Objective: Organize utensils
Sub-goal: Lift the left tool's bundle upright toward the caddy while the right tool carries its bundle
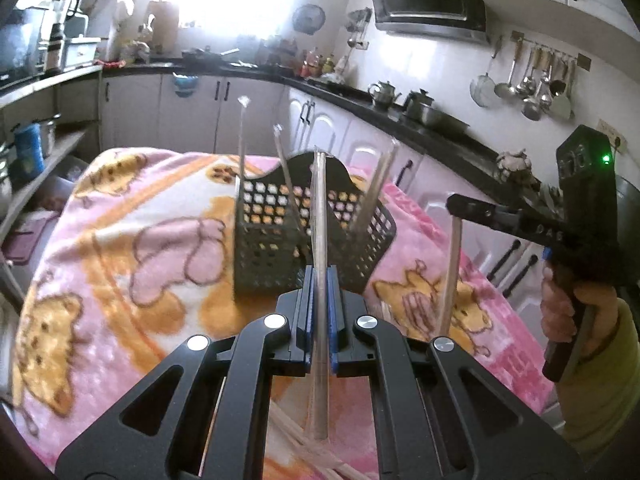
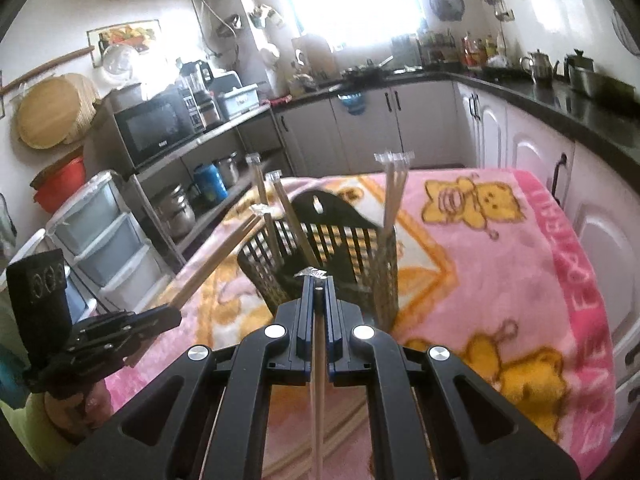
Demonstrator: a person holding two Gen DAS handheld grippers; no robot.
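Note:
A black perforated utensil basket [image 1: 308,232] stands on a pink bear-print blanket [image 1: 120,240]; it also shows in the right wrist view [image 2: 332,256]. Several wrapped chopstick pairs [image 1: 242,148] stand upright in it. My left gripper [image 1: 319,280] is shut on a wrapped chopstick pair [image 1: 320,216], held upright just before the basket. My right gripper [image 2: 319,284] is shut on another wrapped chopstick pair [image 2: 319,380], just above the basket's near rim. In the left wrist view the right gripper [image 1: 460,206] is to the right with its pair [image 1: 450,276] hanging down.
More wrapped chopsticks [image 1: 304,452] lie on the blanket under the left gripper. White cabinets [image 1: 360,136] and a dark counter [image 1: 440,128] with kettles run behind and right. Open shelves [image 2: 192,160] with a microwave [image 2: 154,128] stand to the left.

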